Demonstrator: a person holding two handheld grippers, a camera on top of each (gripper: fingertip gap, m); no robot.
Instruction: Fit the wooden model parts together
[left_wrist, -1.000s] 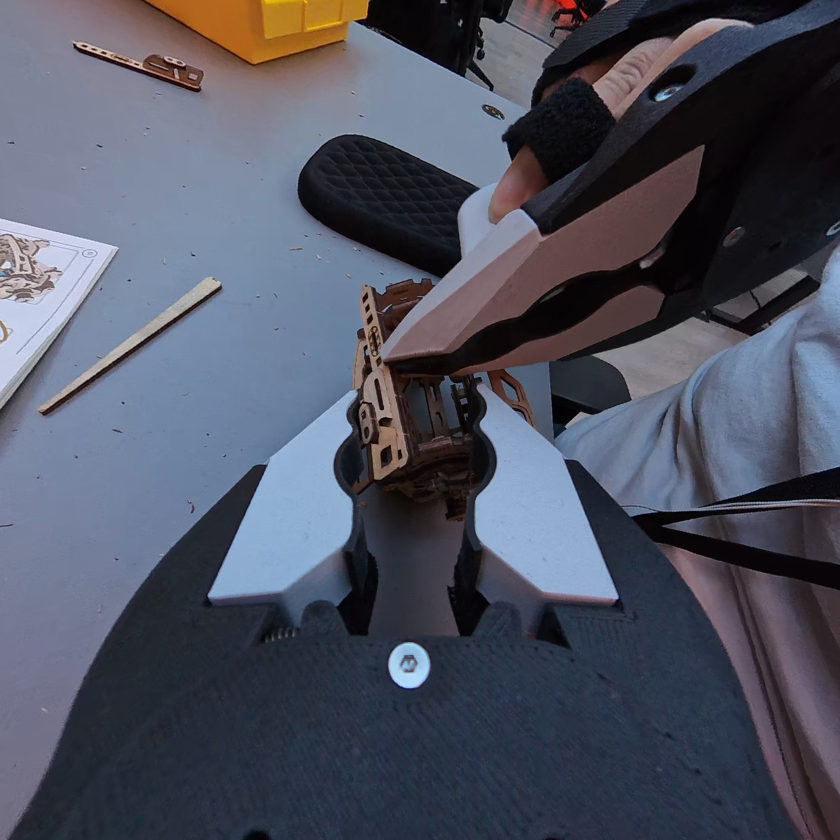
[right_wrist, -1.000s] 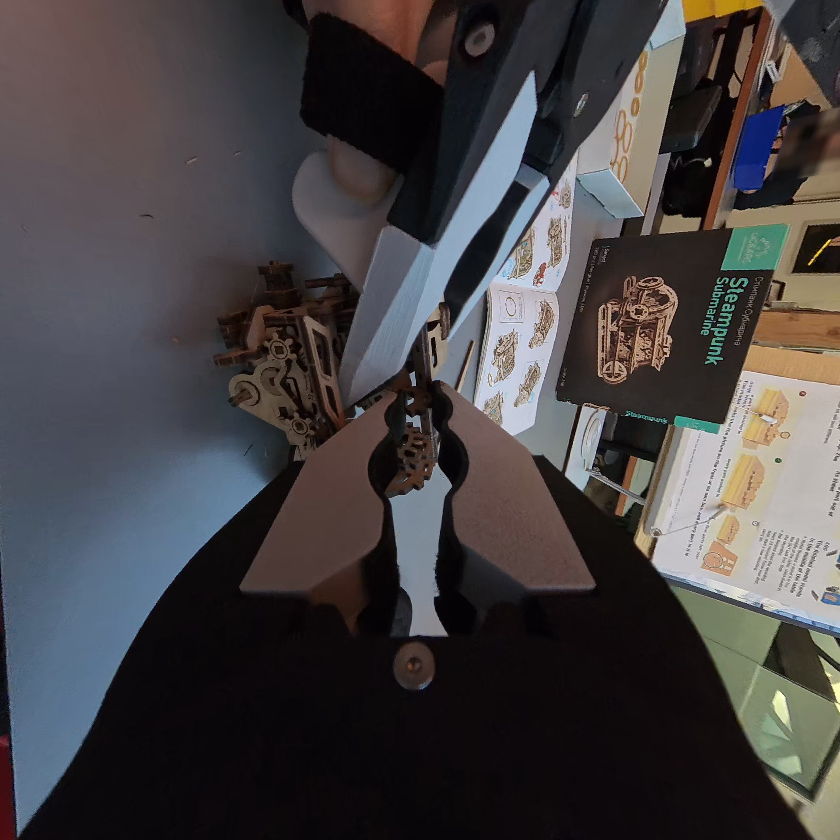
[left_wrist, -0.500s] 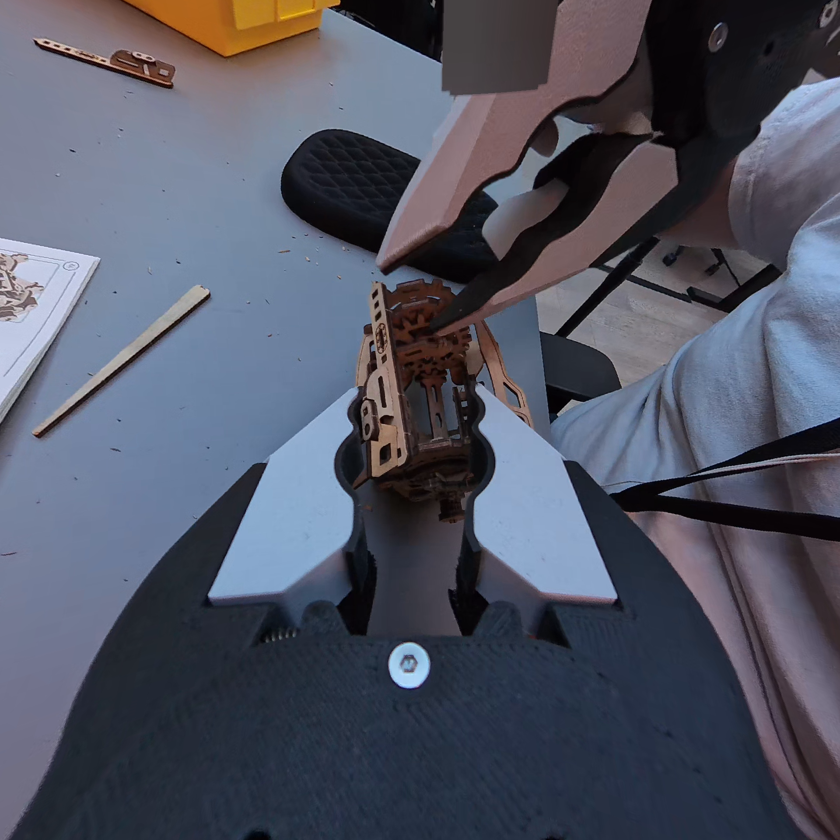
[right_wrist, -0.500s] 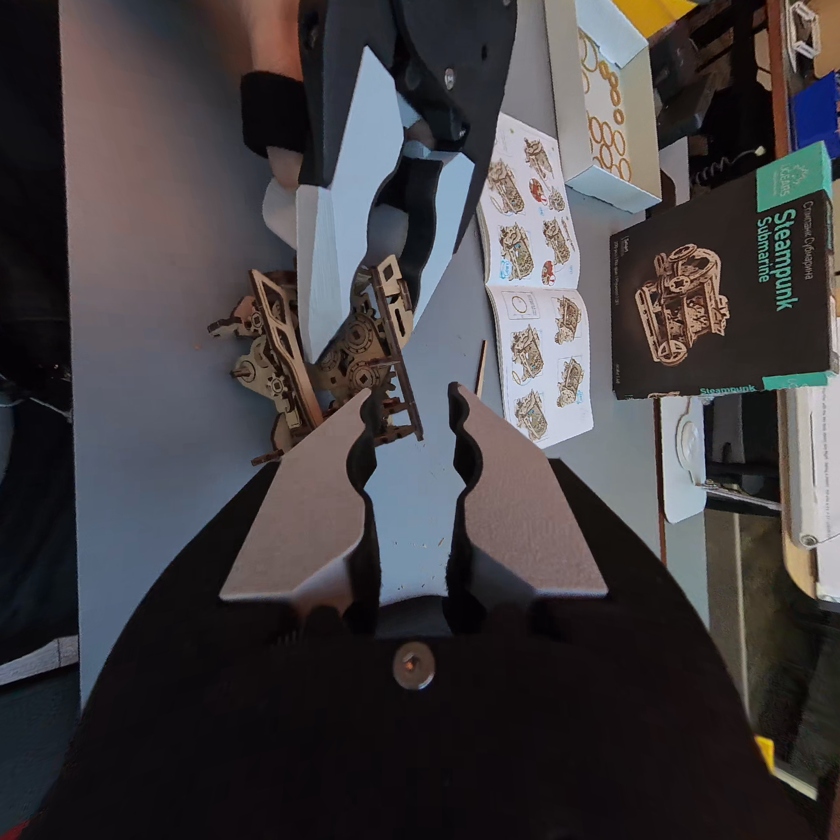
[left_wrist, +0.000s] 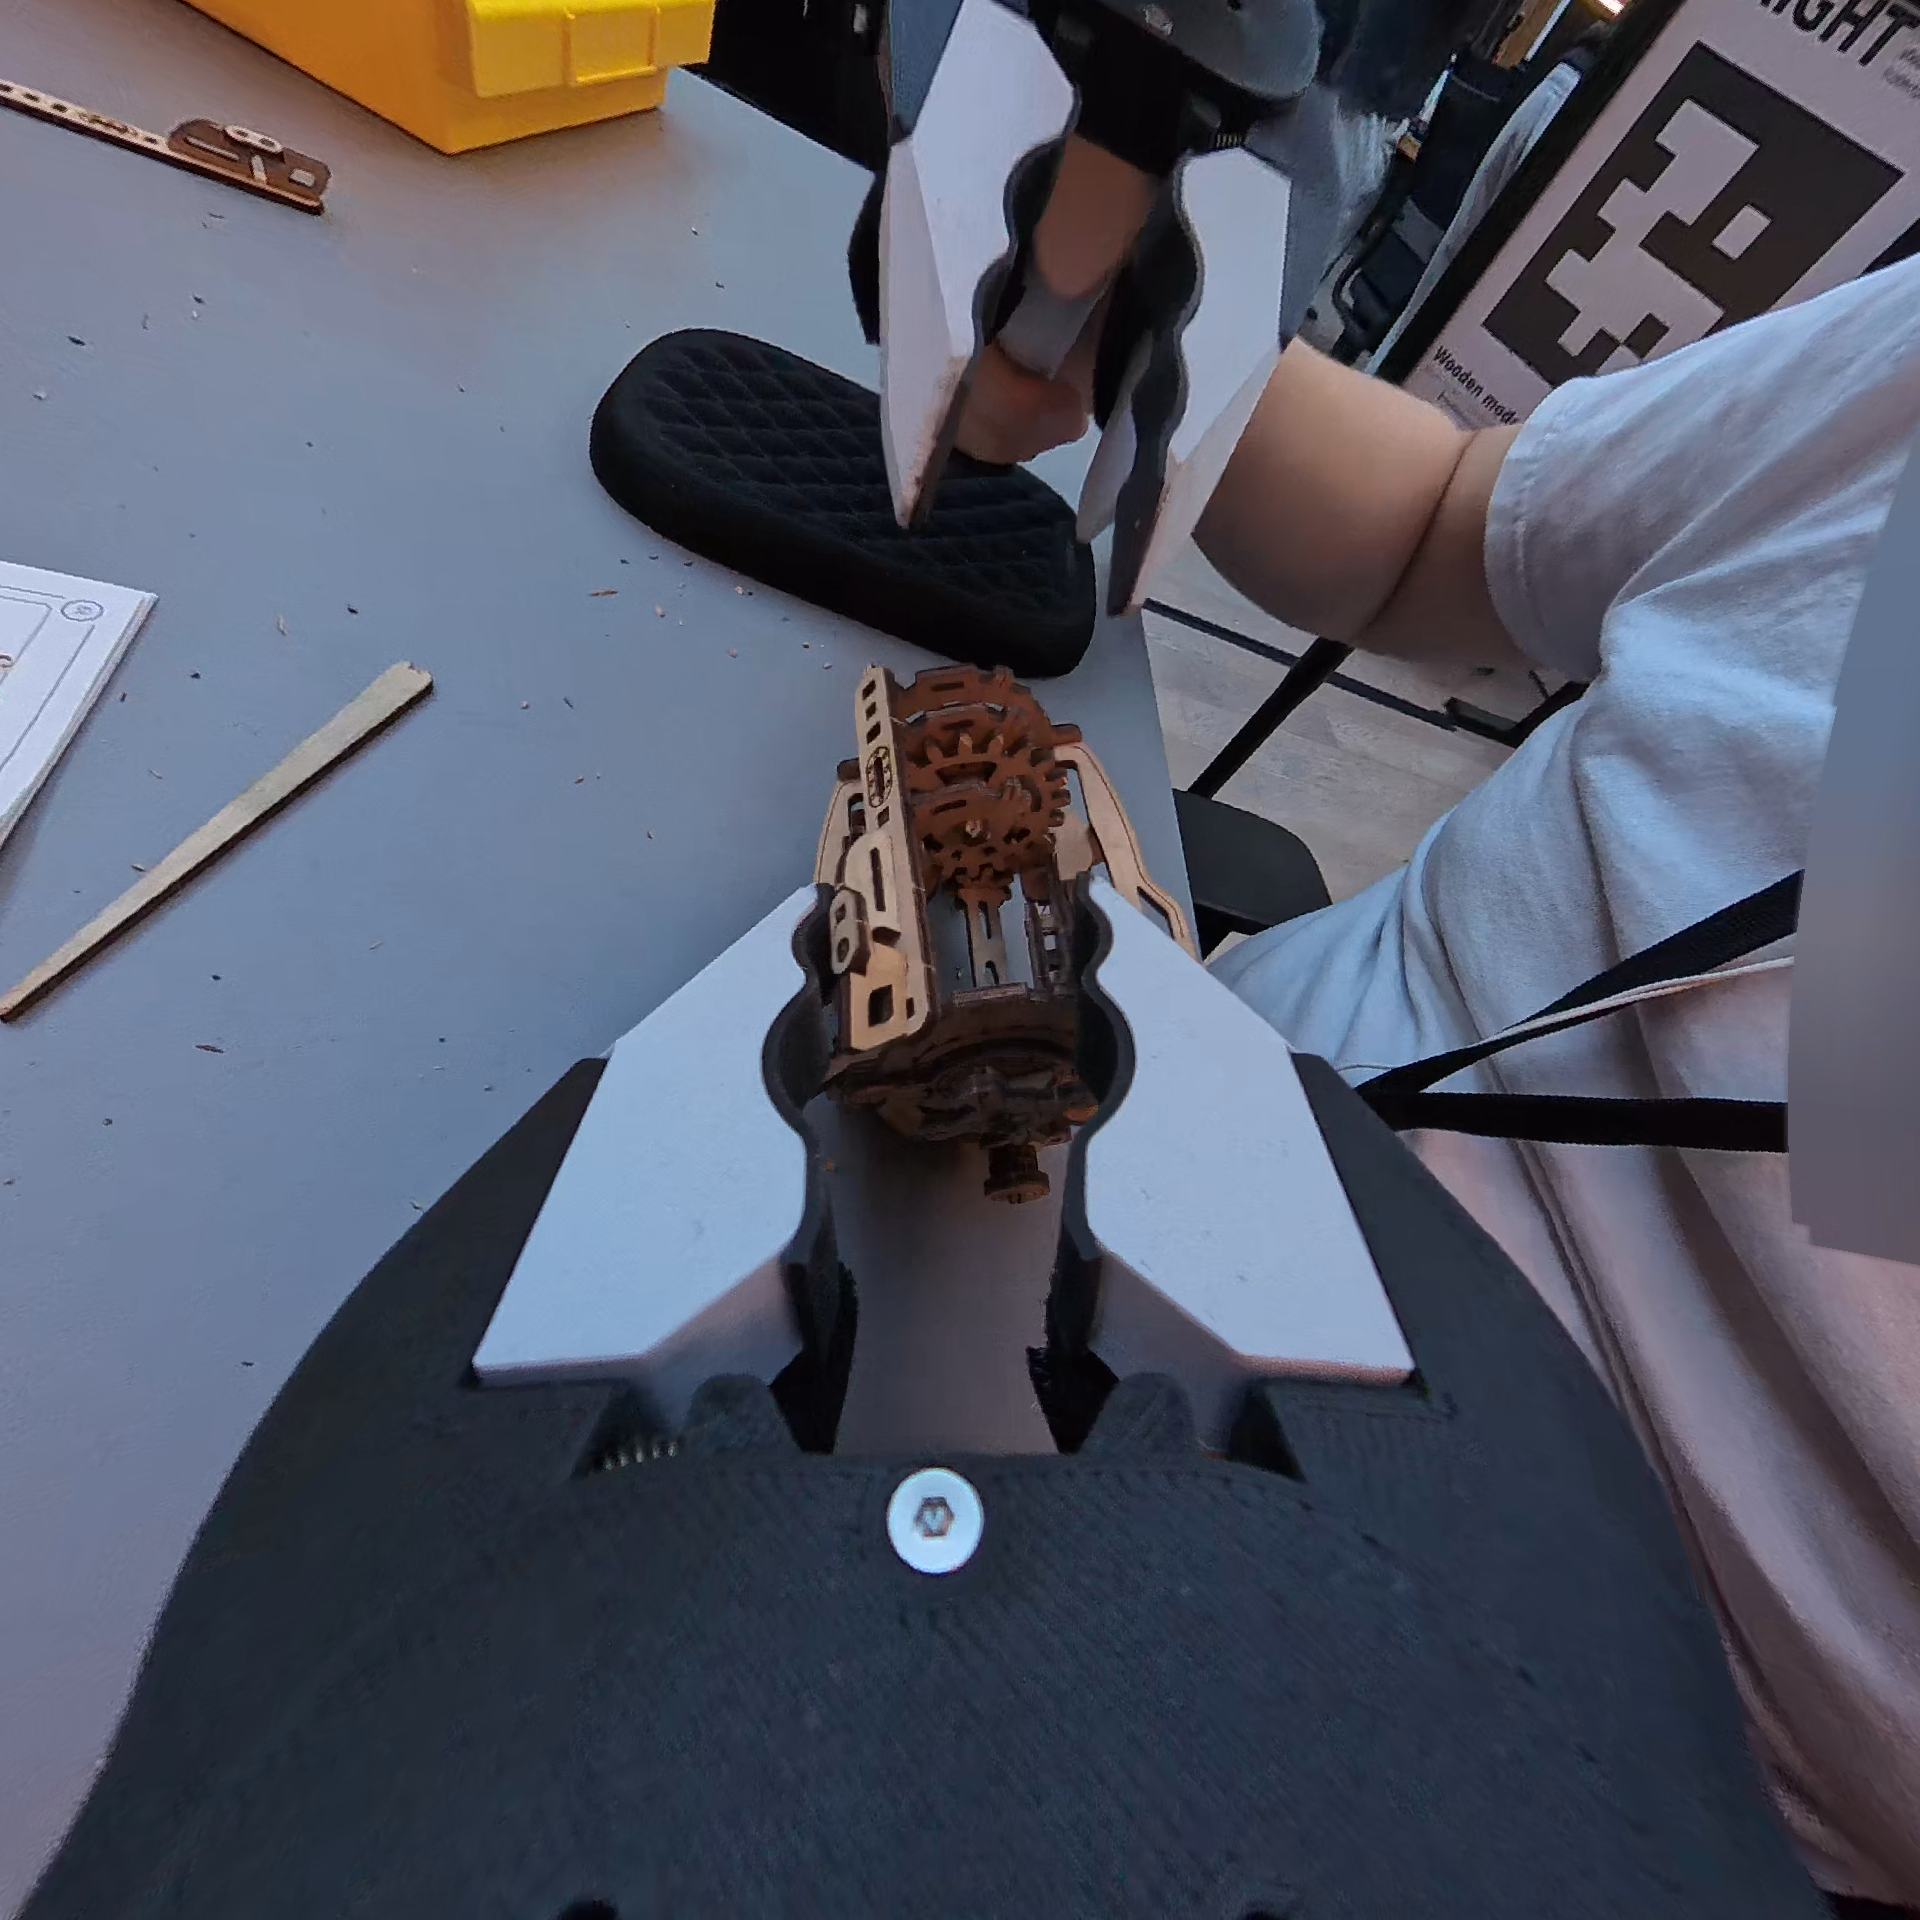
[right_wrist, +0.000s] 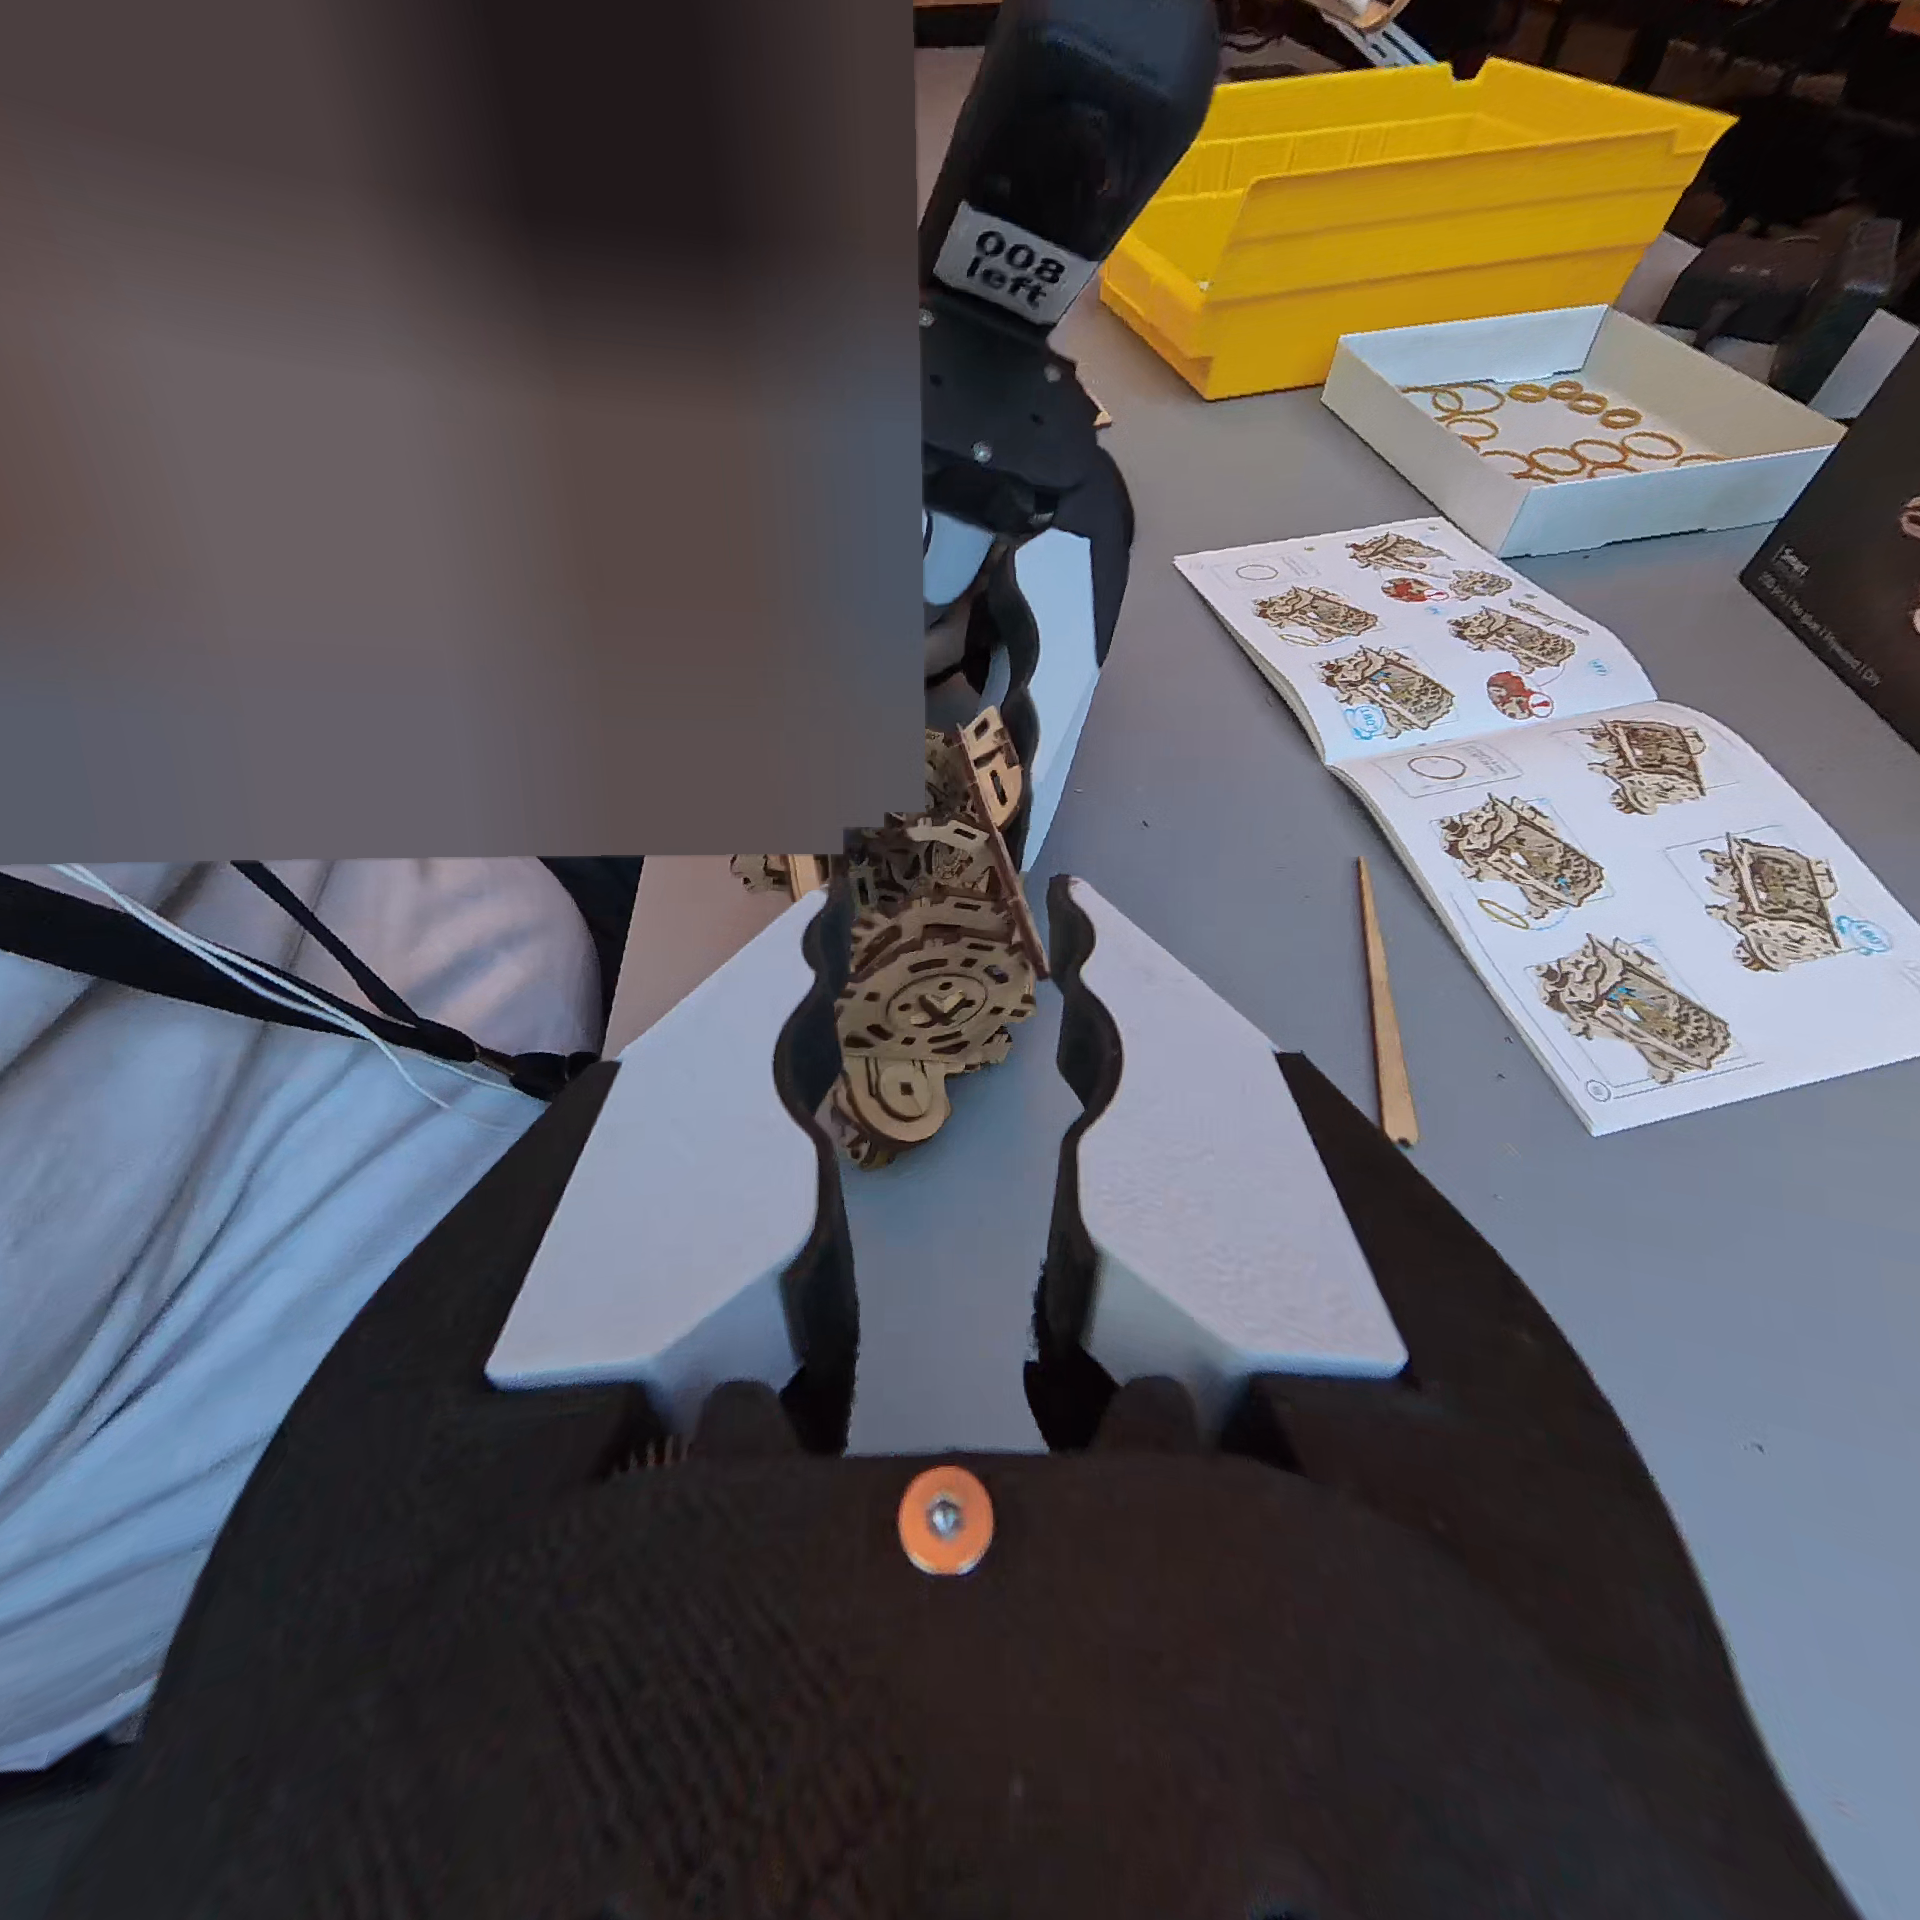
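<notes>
While the wooden model (left_wrist: 961, 925) sits near the tabletop (left_wrist: 436, 436) edge closest to the person, the left tongs (left_wrist: 945, 935) are pinching it from both sides, gears facing up and out past the fingertips. Over the model, the right tongs (left_wrist: 1023, 520) hang above it with their fingers spread wide and nothing between them, not touching the wood. From the right wrist view the model (right_wrist: 935, 997) shows just past the right tongs (right_wrist: 945, 894), slightly toward their left finger. Behind the model there's a black quilted pad (left_wrist: 831, 499) on the tabletop. Off to the model's left lies a thin wooden stick (left_wrist: 218, 831), and beyond that stick an open instruction booklet (right_wrist: 1558, 810). Farther back from the model are a yellow bin (right_wrist: 1403, 208) and a shallow white box (right_wrist: 1558, 499) of small wooden rings.
</notes>
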